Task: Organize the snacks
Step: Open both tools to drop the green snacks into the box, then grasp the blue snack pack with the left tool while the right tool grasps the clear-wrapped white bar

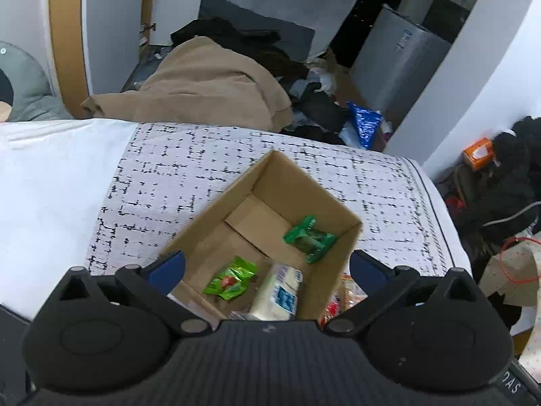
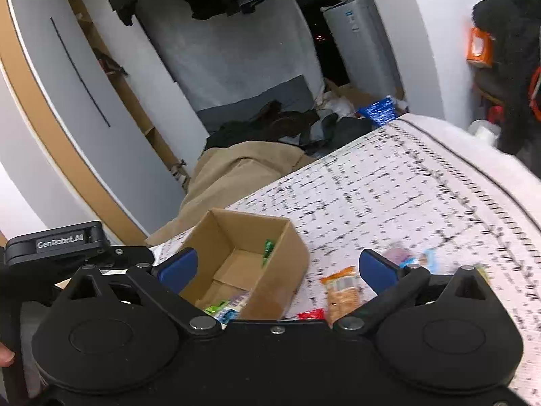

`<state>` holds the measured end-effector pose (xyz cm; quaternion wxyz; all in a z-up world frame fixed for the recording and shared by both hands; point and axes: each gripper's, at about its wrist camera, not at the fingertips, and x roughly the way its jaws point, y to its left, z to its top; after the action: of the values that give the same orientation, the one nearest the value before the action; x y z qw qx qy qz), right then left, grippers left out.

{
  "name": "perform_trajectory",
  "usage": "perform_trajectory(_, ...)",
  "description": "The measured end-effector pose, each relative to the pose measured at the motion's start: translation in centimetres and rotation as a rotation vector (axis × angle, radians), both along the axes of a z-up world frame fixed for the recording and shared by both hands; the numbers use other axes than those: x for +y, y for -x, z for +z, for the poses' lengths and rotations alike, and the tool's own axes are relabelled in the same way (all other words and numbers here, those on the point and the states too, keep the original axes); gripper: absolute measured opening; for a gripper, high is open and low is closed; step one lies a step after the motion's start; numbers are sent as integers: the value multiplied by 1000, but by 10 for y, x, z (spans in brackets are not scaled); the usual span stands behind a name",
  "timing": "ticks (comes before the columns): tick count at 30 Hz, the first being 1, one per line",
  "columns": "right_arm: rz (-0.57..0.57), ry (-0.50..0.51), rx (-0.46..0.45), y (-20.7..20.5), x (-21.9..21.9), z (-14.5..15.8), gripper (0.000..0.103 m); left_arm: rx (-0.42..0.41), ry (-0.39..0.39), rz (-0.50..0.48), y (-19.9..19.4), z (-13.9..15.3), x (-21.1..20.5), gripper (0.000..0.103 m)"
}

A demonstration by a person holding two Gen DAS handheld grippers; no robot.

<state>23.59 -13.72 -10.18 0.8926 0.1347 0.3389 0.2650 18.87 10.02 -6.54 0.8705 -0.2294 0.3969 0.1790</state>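
An open cardboard box (image 1: 216,209) (image 2: 287,264) sits on a patterned cloth. Inside lie a dark green packet (image 1: 309,238) (image 2: 268,252), a light green packet (image 1: 231,279) (image 2: 214,307) and a white packet with blue print (image 1: 279,292) (image 2: 233,308). My left gripper (image 1: 267,267) hovers open above the box's near end, holding nothing. My right gripper (image 2: 277,267) is open and empty too, over the box's right wall. On the cloth right of the box lie an orange snack packet (image 2: 341,292) (image 1: 348,292), a red packet (image 2: 311,314) and blurred wrappers (image 2: 410,257).
The patterned cloth (image 1: 203,165) (image 2: 389,196) covers a raised surface with a white sheet (image 1: 50,176) to the left. Beyond its far edge lie a tan blanket (image 1: 203,84), dark clothes, a blue foil bag (image 1: 365,123) and a grey appliance (image 1: 395,64). The other gripper's body (image 2: 57,242) shows at left.
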Motion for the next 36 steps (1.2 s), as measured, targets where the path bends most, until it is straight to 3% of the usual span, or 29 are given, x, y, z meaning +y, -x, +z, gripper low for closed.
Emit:
perform_trajectory(13, -91, 84, -65, 20, -56, 17, 102, -14, 22, -70, 16, 11, -33, 103)
perform_trajectory(27, -154, 121, -54, 40, -102, 10, 102, 2, 9, -142, 22, 7, -73, 103)
perform_trajectory(36, -164, 84, 9, 44, -120, 2, 102, 19, 5, -172, 18, -4, -96, 103)
